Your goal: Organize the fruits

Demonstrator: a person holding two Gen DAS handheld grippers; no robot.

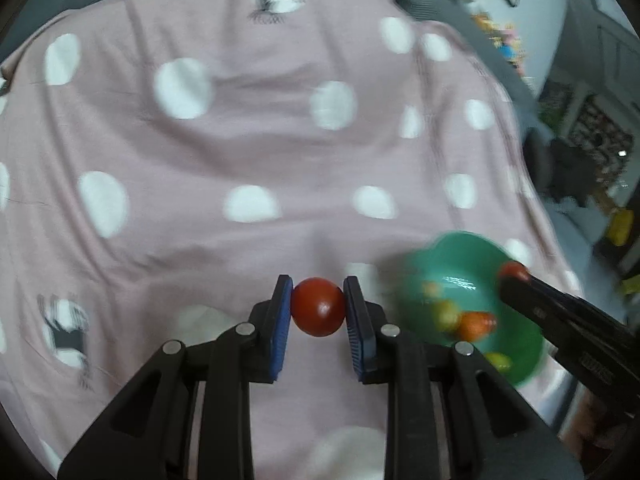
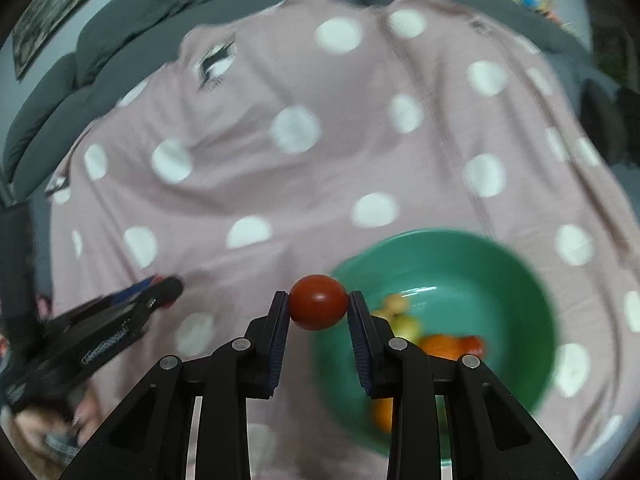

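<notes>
**Both claws loaded, bowl part filled**

We find the left claw (image 1: 318, 307) clamped on a red tomato (image 1: 319, 306), its blue pads (image 1: 282, 320) pressing both sides. The right claw (image 2: 319, 303) grips a second tomato (image 2: 318, 302) at the bowl's (image 2: 500, 256) near rim. We note yellow and orange fruit (image 2: 444, 346) inside the green bowl, which sits on a pink dotted blanket (image 2: 280, 184).
</notes>
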